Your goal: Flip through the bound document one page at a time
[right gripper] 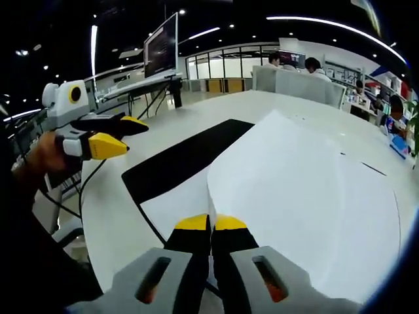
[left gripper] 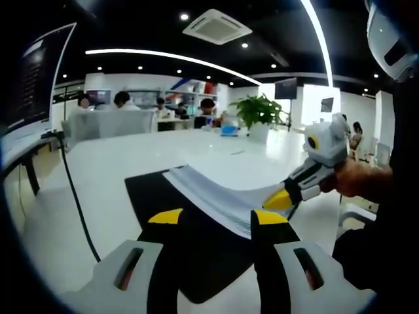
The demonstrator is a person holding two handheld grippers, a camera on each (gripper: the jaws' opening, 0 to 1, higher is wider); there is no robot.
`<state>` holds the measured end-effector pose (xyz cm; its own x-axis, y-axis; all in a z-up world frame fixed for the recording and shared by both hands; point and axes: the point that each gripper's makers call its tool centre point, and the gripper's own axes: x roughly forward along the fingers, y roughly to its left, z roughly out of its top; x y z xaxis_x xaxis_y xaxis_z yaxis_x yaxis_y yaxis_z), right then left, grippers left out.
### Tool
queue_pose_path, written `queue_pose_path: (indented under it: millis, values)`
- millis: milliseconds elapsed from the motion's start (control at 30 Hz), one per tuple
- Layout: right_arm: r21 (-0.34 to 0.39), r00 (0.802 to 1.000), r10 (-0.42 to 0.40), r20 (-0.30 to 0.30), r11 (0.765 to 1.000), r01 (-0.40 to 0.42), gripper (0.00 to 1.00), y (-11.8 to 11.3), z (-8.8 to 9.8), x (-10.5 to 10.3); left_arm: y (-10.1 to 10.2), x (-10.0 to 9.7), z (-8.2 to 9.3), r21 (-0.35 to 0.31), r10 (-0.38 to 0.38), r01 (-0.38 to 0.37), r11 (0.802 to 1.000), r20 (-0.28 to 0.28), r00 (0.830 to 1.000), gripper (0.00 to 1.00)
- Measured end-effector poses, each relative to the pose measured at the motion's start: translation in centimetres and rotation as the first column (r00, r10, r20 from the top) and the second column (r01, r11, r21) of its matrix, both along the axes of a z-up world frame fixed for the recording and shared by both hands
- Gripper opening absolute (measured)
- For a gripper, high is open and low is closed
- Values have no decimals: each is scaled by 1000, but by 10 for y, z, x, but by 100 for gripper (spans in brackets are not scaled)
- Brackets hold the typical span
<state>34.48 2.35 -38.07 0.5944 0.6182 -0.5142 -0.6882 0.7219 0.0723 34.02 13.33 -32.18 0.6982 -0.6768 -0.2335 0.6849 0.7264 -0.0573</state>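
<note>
1. Document (left gripper: 209, 193): bound stack of white sheets, centre of the left gripper view, lying on a black mat (left gripper: 196, 255). Stacked page edges show as fine grey lines. In the right gripper view one page (right gripper: 301, 190) is lifted, broad, smooth and white, filling centre and right.
2. Mat: flat, matte black, rectangular; its near edge is hidden behind the jaws at lower centre.
3. Table (left gripper: 105, 176): glossy white, curved edge; a black cable (left gripper: 75, 196) hangs over it at left.
4. Left gripper (left gripper: 216, 216): grey body, black jaws with yellow tips, spread apart above the mat, holding nothing.
5. Right gripper (right gripper: 211, 223): yellow tips pressed together on the lifted page's corner, lower centre of its view.
6. Hand (left gripper: 357, 180): right edge, partly cut off.
7. Background: plant (left gripper: 258, 111), monitor (left gripper: 33, 78), seated people, all small and blurred.
</note>
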Motion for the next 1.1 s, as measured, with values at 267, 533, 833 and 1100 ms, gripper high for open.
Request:
queue_pose_path:
  millis: [267,533,833,1100]
  values:
    - [4,1000,2,-3,1000,-2,1,0,-1,0,-3,0,-2,0,-9,9,1000,-5,1000,42]
    - [-16,1000,13,0,1000,-13,1,3,-4,-2,0,-2,-2,-14,4,-4,1000,-6,1000,41]
    - [-16,1000,13,13,1000,-13,2,4,-6,-2,-10,-4,3,-23,-24,24,999,-2,1000,41]
    - [10,1000,12,-8,1000,-12,2,4,-8,-1,-12,-6,0,-19,-42,42,999,-14,999,41]
